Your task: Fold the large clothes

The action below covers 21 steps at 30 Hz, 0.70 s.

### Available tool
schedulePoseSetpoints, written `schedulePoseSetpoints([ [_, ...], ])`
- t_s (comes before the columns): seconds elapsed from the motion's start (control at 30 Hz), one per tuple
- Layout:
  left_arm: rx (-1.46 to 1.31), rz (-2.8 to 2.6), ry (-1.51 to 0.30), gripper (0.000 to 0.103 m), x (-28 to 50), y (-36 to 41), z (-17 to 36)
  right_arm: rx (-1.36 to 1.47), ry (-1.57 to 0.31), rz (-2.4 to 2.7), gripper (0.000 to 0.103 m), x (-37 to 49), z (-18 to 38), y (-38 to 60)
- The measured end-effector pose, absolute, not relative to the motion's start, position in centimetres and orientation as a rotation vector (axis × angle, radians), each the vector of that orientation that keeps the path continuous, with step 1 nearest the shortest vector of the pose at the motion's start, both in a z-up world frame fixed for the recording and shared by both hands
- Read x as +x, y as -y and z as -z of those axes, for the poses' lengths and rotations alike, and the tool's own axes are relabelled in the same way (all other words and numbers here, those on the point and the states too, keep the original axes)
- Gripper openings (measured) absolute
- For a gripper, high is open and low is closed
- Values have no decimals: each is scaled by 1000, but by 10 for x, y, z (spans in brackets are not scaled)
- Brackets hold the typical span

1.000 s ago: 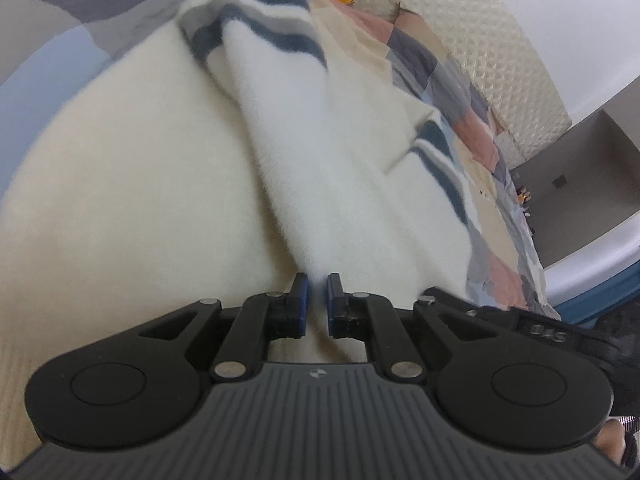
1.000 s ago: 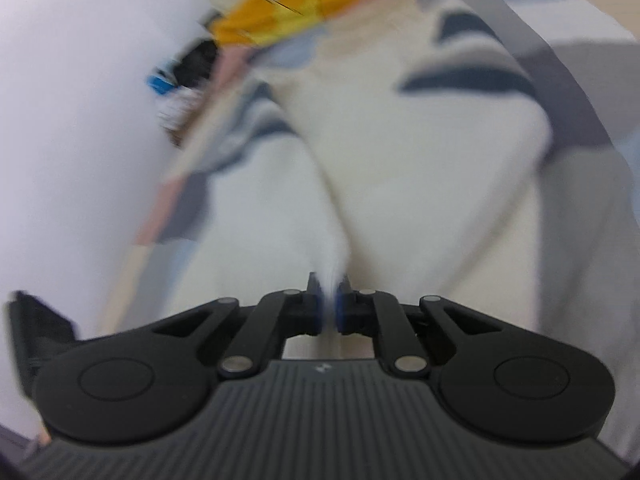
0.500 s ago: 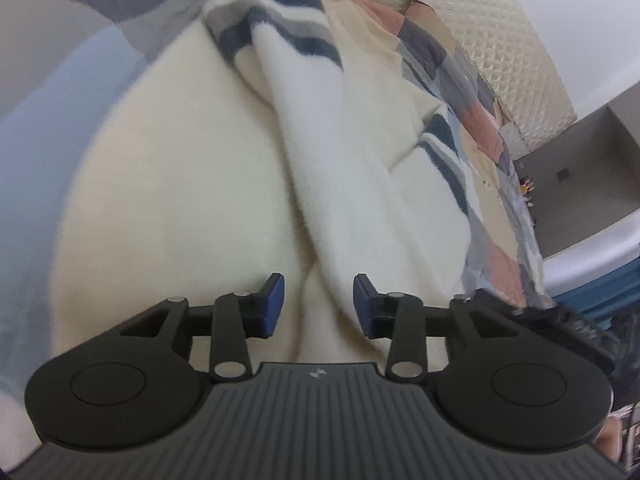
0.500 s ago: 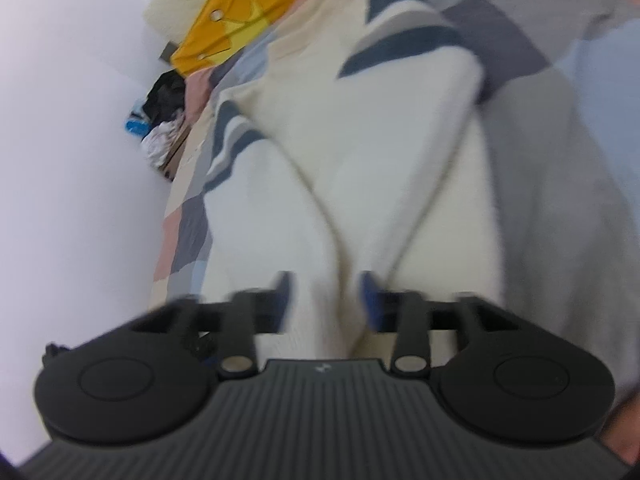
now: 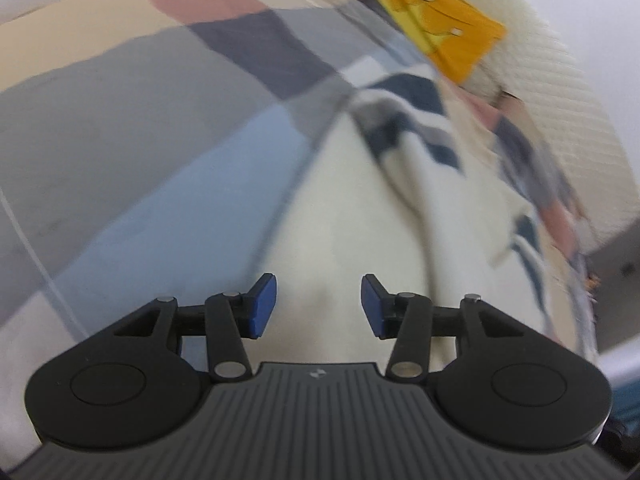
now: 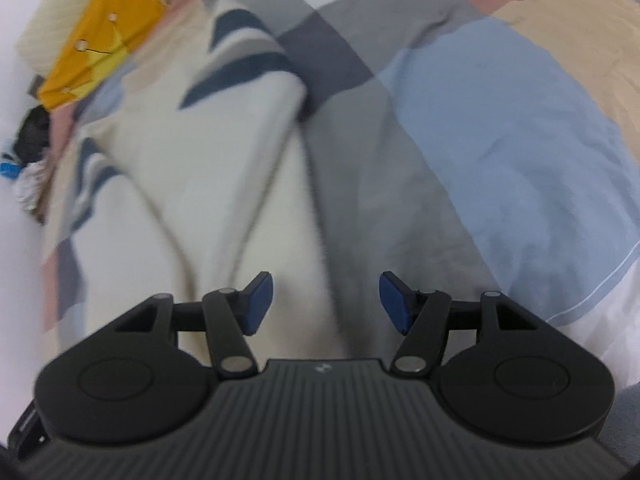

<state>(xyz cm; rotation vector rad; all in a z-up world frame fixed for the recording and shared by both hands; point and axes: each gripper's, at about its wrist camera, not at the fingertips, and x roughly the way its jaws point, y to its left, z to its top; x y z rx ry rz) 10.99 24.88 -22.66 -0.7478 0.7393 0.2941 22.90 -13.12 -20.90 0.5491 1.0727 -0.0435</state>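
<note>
Two tools hover over a cream sweater (image 5: 360,216) with navy and grey stripes, spread on a bed. The left tool (image 5: 318,306) has just been opening; its blue pads now stand apart with nothing between them, the cream fabric lying below and ahead of it. The right tool (image 6: 324,302) has likewise just been opening and stands wide, gripping nothing; the sweater's edge runs beneath its left pad, with bare bed cover under its right one.

Judging by the layout, a sleeve is already laid lengthwise over the body, so at least one fold looks done. The garment is still long ahead of both tools, so the crosswise folds seem left to do.

Underneath is a patchwork bed cover (image 6: 500,152) in grey, pale blue, beige and pink blocks. Beyond the sweater lies a yellow pillow (image 5: 444,36) against a quilted cream headboard (image 5: 560,92). Far left of the right tool, a small dark heap (image 6: 30,148) sits by a white wall.
</note>
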Motion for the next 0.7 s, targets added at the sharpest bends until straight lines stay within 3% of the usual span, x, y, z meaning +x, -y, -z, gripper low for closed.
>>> schedulePoseSetpoints([
  [0.37, -929, -297, -812, 52, 108, -266, 260, 651, -1227, -156, 60, 217, 230, 117],
  [0.7, -925, -156, -926, 52, 106, -235, 268, 574, -1282, -320, 35, 196, 223, 103],
])
